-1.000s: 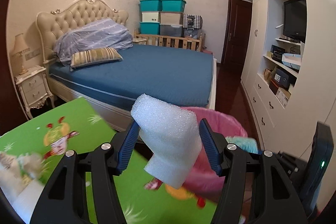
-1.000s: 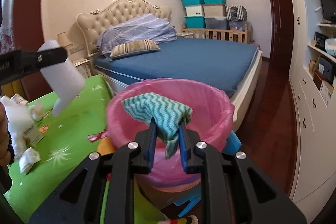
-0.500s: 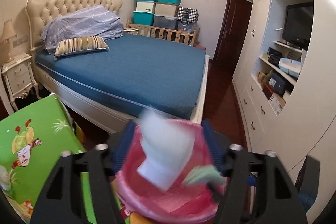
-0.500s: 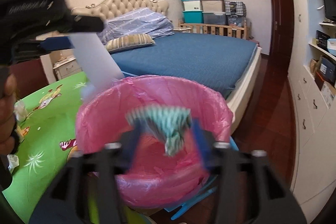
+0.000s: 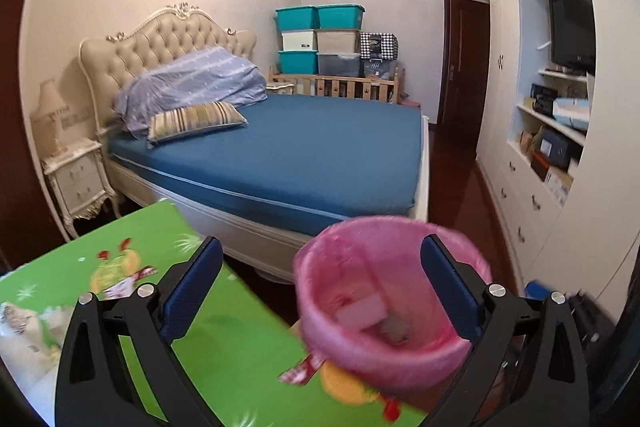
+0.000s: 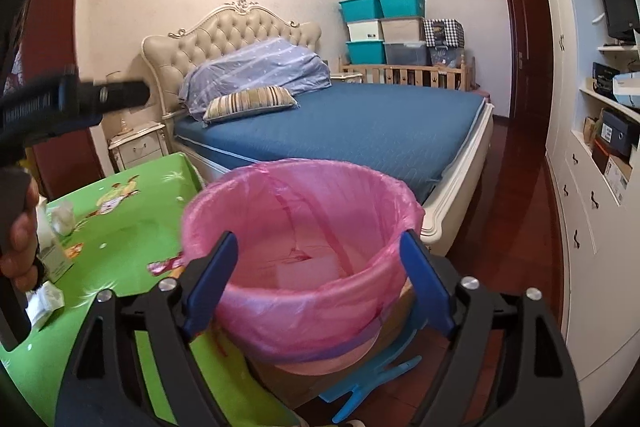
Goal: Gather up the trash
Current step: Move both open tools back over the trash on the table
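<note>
Both grippers released, empty: left gripper (image 5: 320,287) and right gripper (image 6: 316,275) spread over the bin (image 6: 400,195), lower centre. Foam (image 5: 362,311) lies inside. Scraps (image 6: 60,219) wait on mat (image 6: 120,227), lower left.

One pink-lined bin (image 6: 304,267), one foam block (image 5: 362,311) (inside it), two pillows (image 5: 196,117), six storage boxes (image 5: 320,41)

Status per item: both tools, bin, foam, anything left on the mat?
left tool: open, empty, over the bin
right tool: open, empty, over the bin
bin: upright, pink liner in place
foam: lying inside the bin
mat: some white scraps lie on it
green cloth: not visible, cannot tell where it is
</note>
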